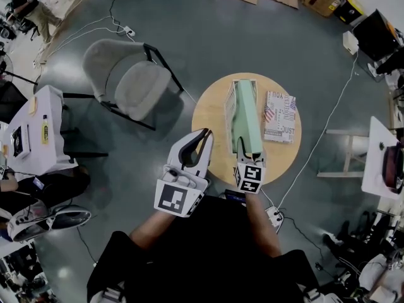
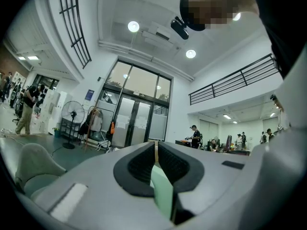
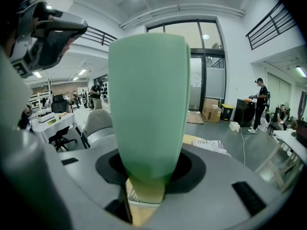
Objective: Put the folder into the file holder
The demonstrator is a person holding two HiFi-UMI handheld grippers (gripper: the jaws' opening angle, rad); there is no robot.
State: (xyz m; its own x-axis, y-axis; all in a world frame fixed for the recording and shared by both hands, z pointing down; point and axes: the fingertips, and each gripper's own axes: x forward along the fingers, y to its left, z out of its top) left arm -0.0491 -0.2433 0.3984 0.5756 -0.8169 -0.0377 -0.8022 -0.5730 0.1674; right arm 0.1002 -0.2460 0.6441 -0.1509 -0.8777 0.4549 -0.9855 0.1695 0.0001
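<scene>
1. Folder (image 1: 245,115): pale green, lying lengthwise over the middle of the round wooden table (image 1: 211,115), its near end in the right gripper.
2. File holder (image 1: 230,109): a whitish frame showing along the folder's left edge and far end. The folder seems to sit within it, though how far it is seated cannot be told from above.
3. Right gripper (image 1: 246,153): jaws closed on the folder's near end, held fairly wide by it. Its own view shows the green sheet filling the gap.
4. Left gripper (image 1: 201,137): raised just left of the folder and apart from it, jaws drawn together to a thin slit, holding nothing.
5. Booklet (image 1: 279,117): printed cover, flat on the table right of the folder.
6. Chair (image 1: 129,81): grey, on the floor left of the table.
</scene>
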